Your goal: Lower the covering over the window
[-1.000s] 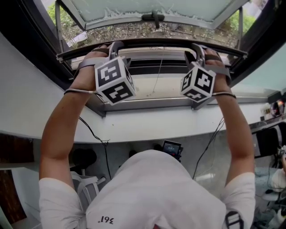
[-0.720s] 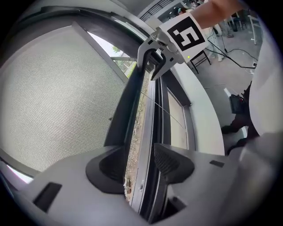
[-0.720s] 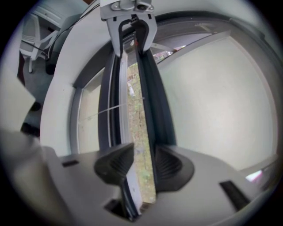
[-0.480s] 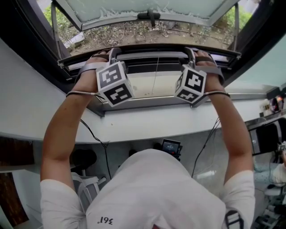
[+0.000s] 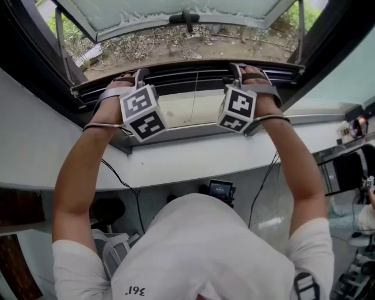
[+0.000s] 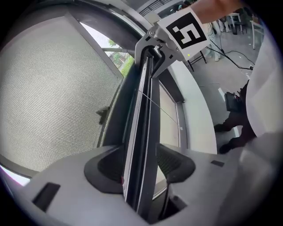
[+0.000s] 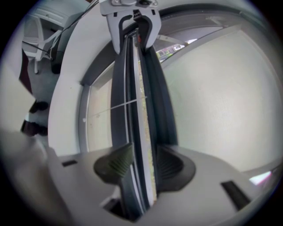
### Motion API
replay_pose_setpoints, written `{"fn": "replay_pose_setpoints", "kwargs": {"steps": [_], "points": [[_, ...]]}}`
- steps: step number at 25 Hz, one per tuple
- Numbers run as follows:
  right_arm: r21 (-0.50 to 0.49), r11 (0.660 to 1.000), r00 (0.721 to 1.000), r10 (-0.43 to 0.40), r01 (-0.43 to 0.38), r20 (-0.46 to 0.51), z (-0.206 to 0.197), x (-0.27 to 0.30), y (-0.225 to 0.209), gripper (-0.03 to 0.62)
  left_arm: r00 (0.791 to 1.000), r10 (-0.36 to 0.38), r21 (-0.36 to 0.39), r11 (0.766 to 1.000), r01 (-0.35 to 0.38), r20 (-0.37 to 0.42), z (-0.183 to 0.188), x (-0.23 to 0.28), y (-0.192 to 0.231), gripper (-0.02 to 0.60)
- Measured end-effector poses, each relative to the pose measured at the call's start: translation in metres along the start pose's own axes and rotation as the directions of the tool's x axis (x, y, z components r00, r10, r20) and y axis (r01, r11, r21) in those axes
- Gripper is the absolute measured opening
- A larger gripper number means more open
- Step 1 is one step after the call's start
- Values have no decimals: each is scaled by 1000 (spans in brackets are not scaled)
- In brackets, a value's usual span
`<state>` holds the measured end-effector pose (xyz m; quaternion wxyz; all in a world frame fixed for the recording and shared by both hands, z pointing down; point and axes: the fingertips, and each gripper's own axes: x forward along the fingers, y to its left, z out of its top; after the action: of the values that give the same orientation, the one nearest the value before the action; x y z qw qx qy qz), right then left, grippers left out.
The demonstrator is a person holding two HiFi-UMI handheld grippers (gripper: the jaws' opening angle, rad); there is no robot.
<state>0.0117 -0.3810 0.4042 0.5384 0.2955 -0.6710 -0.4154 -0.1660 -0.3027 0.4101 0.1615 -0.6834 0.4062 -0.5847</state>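
Observation:
The covering's dark bottom bar (image 5: 187, 71) runs across the open window, a little above the sill frame (image 5: 187, 133). My left gripper (image 5: 139, 75) is on the bar's left part and my right gripper (image 5: 234, 68) on its right part. In the left gripper view the bar (image 6: 143, 110) passes between the jaws of the left gripper (image 6: 140, 165), which are opening, with a gap at one pad. In the right gripper view the bar (image 7: 132, 97) likewise lies between the opening jaws of the right gripper (image 7: 140, 165). A mesh sheet (image 6: 53, 88) lies beside the bar.
The window sash (image 5: 176, 12) is pushed outward over rough ground. A white ledge (image 5: 193, 161) curves below the sill. Cables (image 5: 120, 176) hang under it. Office chairs (image 5: 348, 181) and gear stand at the right.
Both hands and the bar have shifted slightly left in the head view. The bar now sits a little nearer the sill frame. The grippers stay at the same places on the bar.

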Motion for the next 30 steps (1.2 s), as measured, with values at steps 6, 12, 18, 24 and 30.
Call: {"fn": "replay_pose_setpoints", "kwargs": {"steps": [6,12,18,24,30], "points": [[-10,1000,1000,25,-25,-9,-1,6,13,160,1000,-15,0,1000,15,-22,-5,9,-11,219],[-6,999,999,35,-35,-19,-2,9,20,161,999,-26,5,1000,26,-27,-6,14,-16,219],[-2,998,998,58,-58,-24,0,16,33,166,998,-52,5,999,52,-39,-12,21,-26,219],[2,998,997,70,-70,-28,-3,21,45,166,997,-64,7,998,64,-47,-14,30,-36,219],[4,998,998,58,-58,-29,-3,25,44,166,998,-52,0,999,52,-32,-14,33,-35,221]]}}
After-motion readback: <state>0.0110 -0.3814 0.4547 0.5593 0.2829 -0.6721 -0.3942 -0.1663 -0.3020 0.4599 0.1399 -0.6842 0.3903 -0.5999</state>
